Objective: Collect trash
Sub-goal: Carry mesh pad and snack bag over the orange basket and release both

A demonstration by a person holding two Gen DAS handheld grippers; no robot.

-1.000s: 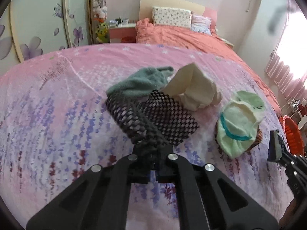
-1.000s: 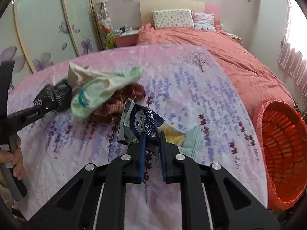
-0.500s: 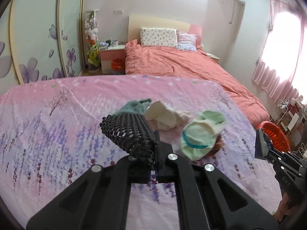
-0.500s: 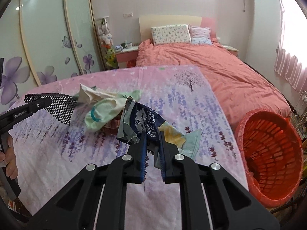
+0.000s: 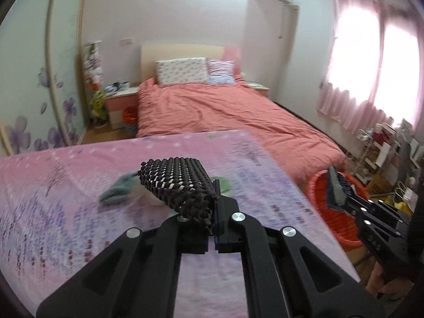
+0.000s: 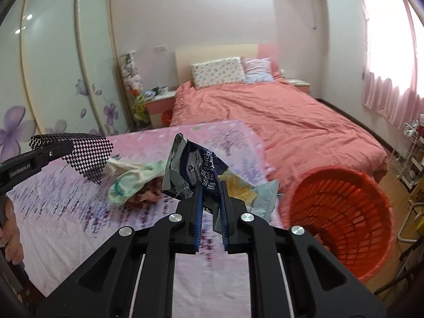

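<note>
Okay, left wrist view: the left gripper point(image 5: 214, 221) is clamping a rolled black mesh net sleeve point(image 5: 178, 185), jaws nearly together with the net bunched between them, and is holding it lifted over the pink floral bedspread point(image 5: 66, 198). A grey-green cloth point(image 5: 116, 189) is lying on the spread behind the net. At far right the right gripper point(image 5: 334, 188) is sitting over the red plastic lattice basket point(image 5: 327, 212), something pinched in it, too blurred to name.

Right wrist view: the right gripper point(image 6: 211, 206) is gripping a crumpled dark-blue and silver soda cracker wrapper point(image 6: 193, 169), jaws closed down to a narrow gap on it, wrapper up off the bedspread point(image 6: 66, 220). A pale yellow and mint wrapper point(image 6: 251, 193) is showing just behind the right jaw; held or not, cannot tell. The basket point(image 6: 341, 212) is standing beside the bed edge, right of the gripper. The left gripper point(image 6: 66, 145) is showing at left with the net point(image 6: 87, 156). A mint-and-cream fabric pile point(image 6: 132, 182) is lying on the spread.
</note>
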